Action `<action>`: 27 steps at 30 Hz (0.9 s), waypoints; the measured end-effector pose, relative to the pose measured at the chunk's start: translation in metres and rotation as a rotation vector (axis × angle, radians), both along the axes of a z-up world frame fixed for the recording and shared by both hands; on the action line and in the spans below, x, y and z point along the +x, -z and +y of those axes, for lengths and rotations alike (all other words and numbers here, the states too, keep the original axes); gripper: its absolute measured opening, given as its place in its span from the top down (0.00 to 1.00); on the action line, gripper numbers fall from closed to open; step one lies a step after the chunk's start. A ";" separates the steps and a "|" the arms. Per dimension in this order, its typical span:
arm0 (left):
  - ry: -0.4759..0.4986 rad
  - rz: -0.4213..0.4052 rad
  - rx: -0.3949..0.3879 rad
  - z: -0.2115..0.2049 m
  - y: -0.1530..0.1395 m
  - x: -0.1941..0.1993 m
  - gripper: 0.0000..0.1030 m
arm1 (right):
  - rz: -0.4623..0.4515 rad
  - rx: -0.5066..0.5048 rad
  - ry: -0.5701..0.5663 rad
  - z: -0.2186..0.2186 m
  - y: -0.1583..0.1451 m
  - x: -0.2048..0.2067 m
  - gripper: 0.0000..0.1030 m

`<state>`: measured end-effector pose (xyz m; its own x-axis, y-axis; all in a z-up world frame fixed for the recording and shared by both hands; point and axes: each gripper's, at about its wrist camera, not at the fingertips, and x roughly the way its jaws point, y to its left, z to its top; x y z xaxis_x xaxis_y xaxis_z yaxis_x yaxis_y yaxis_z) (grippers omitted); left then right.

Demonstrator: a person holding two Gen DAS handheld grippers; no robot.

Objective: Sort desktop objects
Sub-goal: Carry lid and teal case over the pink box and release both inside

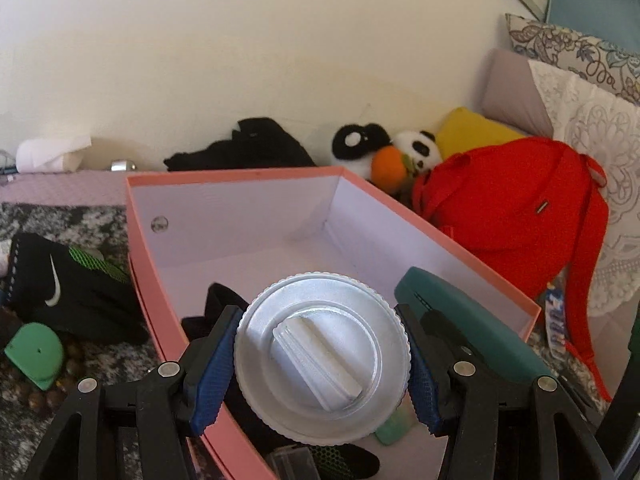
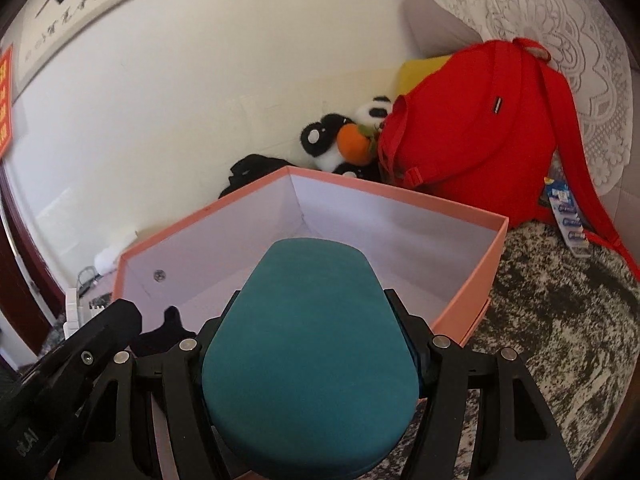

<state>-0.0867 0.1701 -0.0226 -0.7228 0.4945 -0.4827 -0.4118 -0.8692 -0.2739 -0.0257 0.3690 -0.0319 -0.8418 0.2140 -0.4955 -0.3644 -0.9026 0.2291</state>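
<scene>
Your left hand-held gripper (image 1: pixel 322 354) is clamped on a round silver lid (image 1: pixel 322 354) with a raised bar across its middle, both blue pads (image 1: pixel 214 376) pressing its ribbed rim; it hangs over the near end of the pink box (image 1: pixel 134 216), above what lies inside. Your right hand-held gripper (image 2: pixel 308 364) grips a teal case (image 2: pixel 308 356), oval and matte, which fills the space between its fingers; the case juts over the near wall of the pink box too, just right of the lid as the left camera shows it.

Inside the pink box some things are sorted already, by my reading: a dark cloth item (image 1: pixel 218 304) against the near left wall, a pale green piece (image 1: pixel 394 426) under the lid's edge, and a black mesh thing (image 1: pixel 344 460) at the very bottom of the left view; most of the box's white floor is bare.

Left of the pink box on the mottled surface (image 2: pixel 560 340) wait a black glove with a white swoosh (image 1: pixel 60 288), a green tag (image 1: pixel 36 354) and some brown beads (image 1: pixel 74 360); whether all are meant for the box I can't say. Beyond the box, against the wall, sit a red backpack (image 1: pixel 516 212), a panda plush (image 1: pixel 418 148) with an orange ball and a black garment (image 1: pixel 244 148); a strip of blue packets (image 2: pixel 568 212) lies by the backpack, right of the box.

So you are partway; two items are poised for dropping, several look unsorted.
</scene>
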 end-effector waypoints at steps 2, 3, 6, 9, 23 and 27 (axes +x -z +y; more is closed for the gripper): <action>-0.001 -0.011 0.001 0.001 0.002 -0.001 0.37 | -0.010 0.011 0.005 -0.003 0.001 -0.001 0.32; -0.012 -0.012 -0.001 0.000 0.003 -0.002 0.32 | -0.016 0.021 0.006 -0.004 0.001 -0.002 0.31; -0.043 -0.027 0.022 -0.009 0.003 -0.005 0.05 | -0.037 0.075 0.033 -0.009 0.001 -0.005 0.18; -0.006 -0.069 0.089 -0.014 0.004 -0.007 0.02 | -0.016 0.131 0.053 -0.015 0.000 -0.005 0.00; -0.031 -0.082 0.084 -0.019 0.005 -0.008 0.02 | -0.026 0.129 0.027 -0.029 0.002 -0.009 0.00; -0.050 -0.068 0.080 -0.030 0.000 -0.004 0.02 | -0.016 0.124 0.048 -0.032 0.000 -0.009 0.00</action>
<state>-0.0903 0.1402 -0.0229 -0.7142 0.4980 -0.4918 -0.3469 -0.8621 -0.3693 -0.0342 0.3369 -0.0314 -0.8215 0.3145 -0.4756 -0.4106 -0.9050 0.1108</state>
